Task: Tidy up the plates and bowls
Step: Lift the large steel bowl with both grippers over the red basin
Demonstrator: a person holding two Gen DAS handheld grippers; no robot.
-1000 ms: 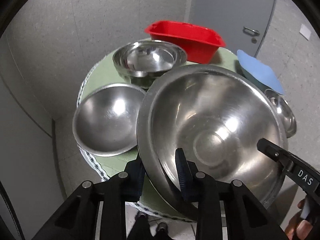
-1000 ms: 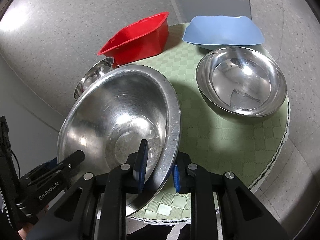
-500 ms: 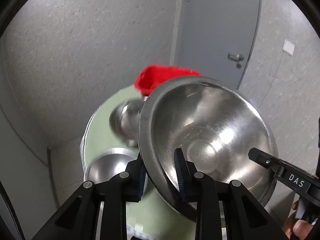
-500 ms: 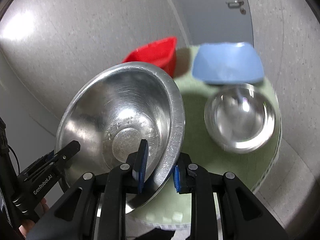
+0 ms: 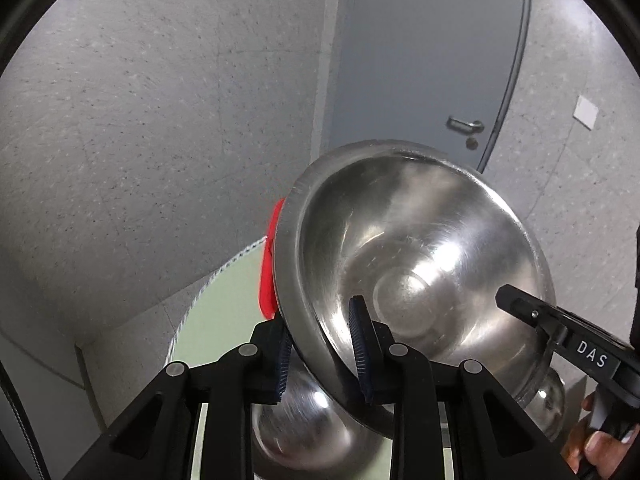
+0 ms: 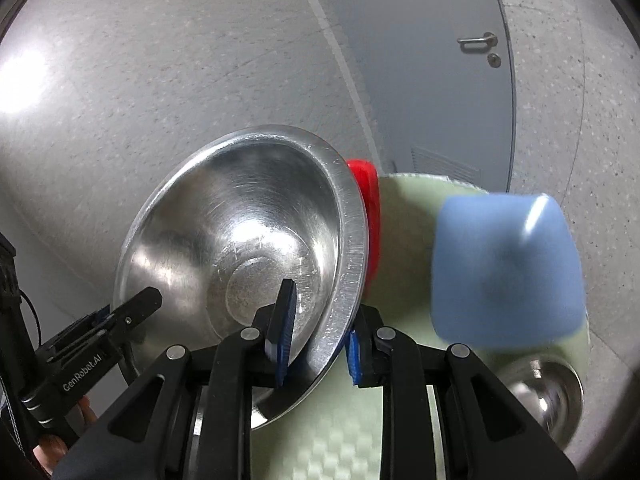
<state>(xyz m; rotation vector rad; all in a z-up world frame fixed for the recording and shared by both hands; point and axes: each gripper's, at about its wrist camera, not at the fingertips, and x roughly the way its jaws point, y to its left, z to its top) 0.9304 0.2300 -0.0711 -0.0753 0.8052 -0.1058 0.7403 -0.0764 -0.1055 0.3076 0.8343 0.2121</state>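
While a second ago the green checked table with its dishes filled both wrist views, it now sits low and partly hidden, with wall and a grey door behind; the scene has dropped away, which I read as a lift; the large steel bowl, the task's thing in hand, hangs clear above the table, tilted, carried by both tools at opposite rims; the blue square bowl and the red tub stay on the cloth, blurred, with smaller steel bowls below; the left gripper pinches the bowl's near rim, pads on either wall, as before; the right gripper likewise clamps its rim; so the grip has held and the bowl is probably bound for a stack.
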